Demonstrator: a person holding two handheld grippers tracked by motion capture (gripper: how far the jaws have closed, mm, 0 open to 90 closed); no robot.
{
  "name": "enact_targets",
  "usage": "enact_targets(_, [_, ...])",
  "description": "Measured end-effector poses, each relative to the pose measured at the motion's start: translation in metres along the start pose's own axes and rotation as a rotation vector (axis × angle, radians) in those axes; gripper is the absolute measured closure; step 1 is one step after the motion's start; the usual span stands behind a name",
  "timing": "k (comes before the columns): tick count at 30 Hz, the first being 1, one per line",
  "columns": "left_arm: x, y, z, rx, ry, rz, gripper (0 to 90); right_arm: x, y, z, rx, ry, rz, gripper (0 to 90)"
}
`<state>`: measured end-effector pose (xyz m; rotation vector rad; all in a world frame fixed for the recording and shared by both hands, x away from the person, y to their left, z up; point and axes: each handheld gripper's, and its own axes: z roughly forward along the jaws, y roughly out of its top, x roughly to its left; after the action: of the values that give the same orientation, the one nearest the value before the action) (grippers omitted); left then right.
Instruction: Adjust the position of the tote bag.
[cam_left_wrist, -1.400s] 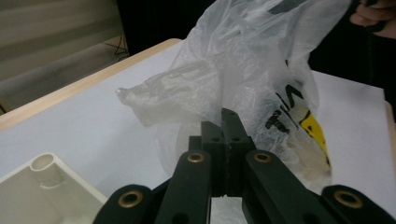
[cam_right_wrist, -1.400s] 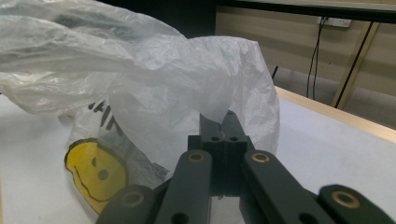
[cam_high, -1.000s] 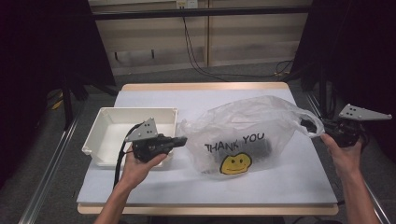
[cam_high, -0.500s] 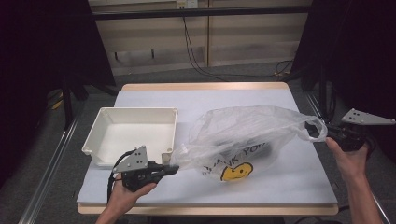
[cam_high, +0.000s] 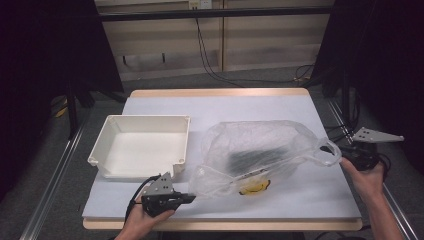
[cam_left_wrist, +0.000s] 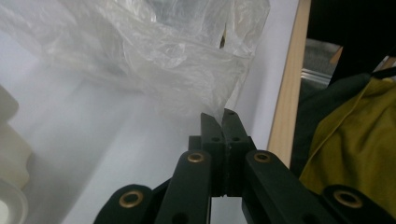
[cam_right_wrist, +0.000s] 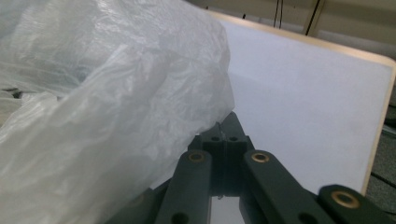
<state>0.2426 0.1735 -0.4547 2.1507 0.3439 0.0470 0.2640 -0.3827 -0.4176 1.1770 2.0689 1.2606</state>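
Observation:
A thin clear plastic bag (cam_high: 260, 152) with a yellow smiley print lies stretched across the white table (cam_high: 225, 107), a dark object showing through it. My left gripper (cam_high: 191, 198) is at the front edge, shut on the bag's bottom corner (cam_left_wrist: 223, 100). Its jaws (cam_left_wrist: 223, 122) meet with the film pinched between them. My right gripper (cam_high: 344, 159) is at the table's right edge, shut on a handle loop of the bag (cam_right_wrist: 140, 93). The film runs into its closed tips (cam_right_wrist: 226, 125).
A white, empty rectangular bin (cam_high: 140, 147) stands on the table's left half, just left of the bag. The wooden table edge (cam_left_wrist: 287, 88) runs close beside my left gripper. Black cables lie on the floor behind the table.
My left gripper has moved toward the front edge and lower, dragging the bag's corner with it. The bag has flattened and stretched out. My right gripper sank a little at the right edge.

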Motion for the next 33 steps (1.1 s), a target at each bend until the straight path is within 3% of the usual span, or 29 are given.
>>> enact_targets(1, [0.003, -0.005, 0.003, 0.008, 0.007, -0.021, 90.0, 0.001, -0.002, 0.004, 0.016, -0.001, -0.003, 90.0])
enact_targets(4, [0.005, -0.01, 0.007, 0.033, 0.024, -0.033, 90.0, 0.002, -0.008, 0.015, 0.05, 0.002, -0.003, 90.0])
enact_targets(10, [0.007, -0.013, 0.011, 0.063, 0.031, -0.03, 90.0, 0.004, -0.025, 0.033, 0.113, 0.002, -0.009, 90.0])
enact_targets(23, [0.018, -0.019, 0.014, 0.135, 0.06, -0.045, 90.0, 0.005, -0.046, 0.052, 0.215, 0.021, 0.006, 90.0])
enact_targets(33, [0.018, -0.022, 0.013, 0.111, 0.061, -0.073, 90.0, 0.004, -0.049, 0.053, 0.228, 0.006, 0.02, 90.0])
